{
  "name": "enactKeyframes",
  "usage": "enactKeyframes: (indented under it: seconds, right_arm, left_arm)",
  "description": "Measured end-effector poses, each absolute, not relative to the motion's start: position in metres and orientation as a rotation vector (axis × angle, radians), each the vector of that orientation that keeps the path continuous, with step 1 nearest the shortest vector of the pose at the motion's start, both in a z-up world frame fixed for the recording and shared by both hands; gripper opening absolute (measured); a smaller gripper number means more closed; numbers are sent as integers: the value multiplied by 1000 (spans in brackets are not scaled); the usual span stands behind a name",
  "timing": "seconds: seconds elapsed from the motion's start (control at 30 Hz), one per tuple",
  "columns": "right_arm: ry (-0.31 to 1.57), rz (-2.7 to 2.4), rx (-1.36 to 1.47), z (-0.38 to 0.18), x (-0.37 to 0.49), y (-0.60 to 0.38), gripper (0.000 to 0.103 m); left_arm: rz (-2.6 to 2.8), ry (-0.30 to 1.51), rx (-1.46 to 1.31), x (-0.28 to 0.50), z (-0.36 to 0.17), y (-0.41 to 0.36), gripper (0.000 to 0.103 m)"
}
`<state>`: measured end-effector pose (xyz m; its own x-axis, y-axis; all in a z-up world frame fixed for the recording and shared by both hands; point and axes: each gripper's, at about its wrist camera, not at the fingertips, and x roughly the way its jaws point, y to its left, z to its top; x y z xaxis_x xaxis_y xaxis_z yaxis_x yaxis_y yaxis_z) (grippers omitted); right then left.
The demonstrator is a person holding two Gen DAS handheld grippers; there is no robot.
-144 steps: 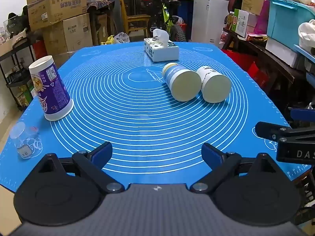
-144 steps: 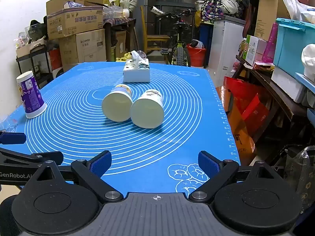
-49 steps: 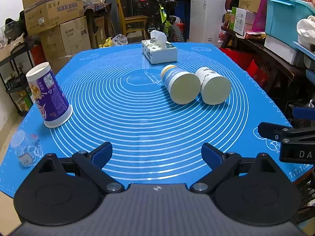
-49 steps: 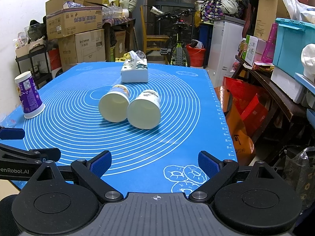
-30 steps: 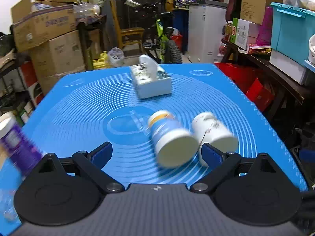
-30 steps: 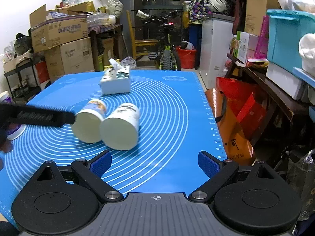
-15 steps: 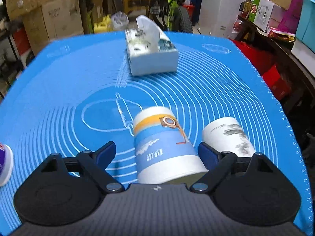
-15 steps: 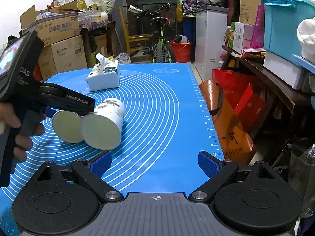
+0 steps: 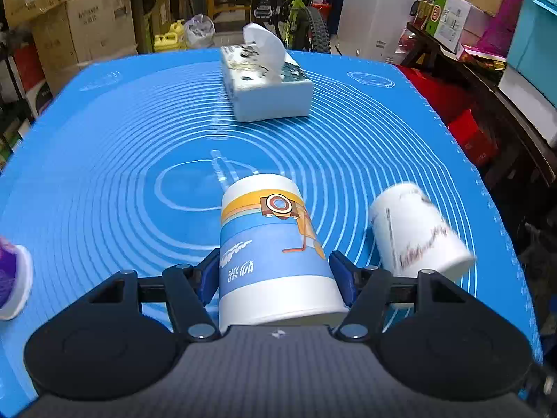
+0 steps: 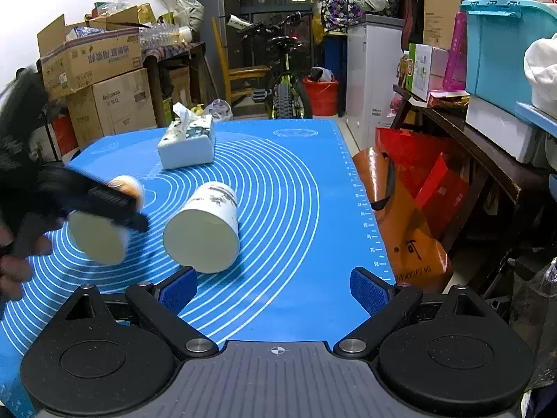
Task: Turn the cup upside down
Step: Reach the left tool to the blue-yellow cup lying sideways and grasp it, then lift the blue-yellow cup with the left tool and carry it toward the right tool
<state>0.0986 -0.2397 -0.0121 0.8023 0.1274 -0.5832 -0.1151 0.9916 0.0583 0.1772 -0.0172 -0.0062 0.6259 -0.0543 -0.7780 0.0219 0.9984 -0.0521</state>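
Note:
A blue, white and orange paper cup (image 9: 271, 254) lies on its side on the blue mat (image 9: 104, 160), its open mouth toward me. My left gripper (image 9: 276, 277) is shut on it, blue pads pressing both sides near the mouth. In the right wrist view the same cup (image 10: 101, 233) appears blurred in the left gripper. A white paper cup (image 9: 416, 233) lies on its side just right of it, and shows in the right wrist view (image 10: 205, 230). My right gripper (image 10: 275, 291) is open and empty, low over the mat in front of the white cup.
A white tissue box (image 9: 264, 87) stands at the far middle of the mat. A purple cup (image 9: 12, 278) stands upside down at the left edge. Boxes, a bicycle and shelves surround the table. An orange bag (image 10: 410, 230) sits off the right edge.
My left gripper has moved forward over the mat and closed on the blue cup. The white cup has shifted slightly to the right. The right gripper has come nearer the white cup.

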Motion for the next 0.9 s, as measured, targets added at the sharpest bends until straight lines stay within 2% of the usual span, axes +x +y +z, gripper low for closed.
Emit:
enactKeyframes:
  seconds: [0.43, 0.9]
  right_arm:
    - [615, 191, 9, 2, 78, -214, 95]
    - [628, 194, -20, 7, 70, -201, 95]
  left_arm:
    - [22, 910, 33, 104, -9, 39, 66]
    - [6, 929, 13, 92, -21, 52, 67]
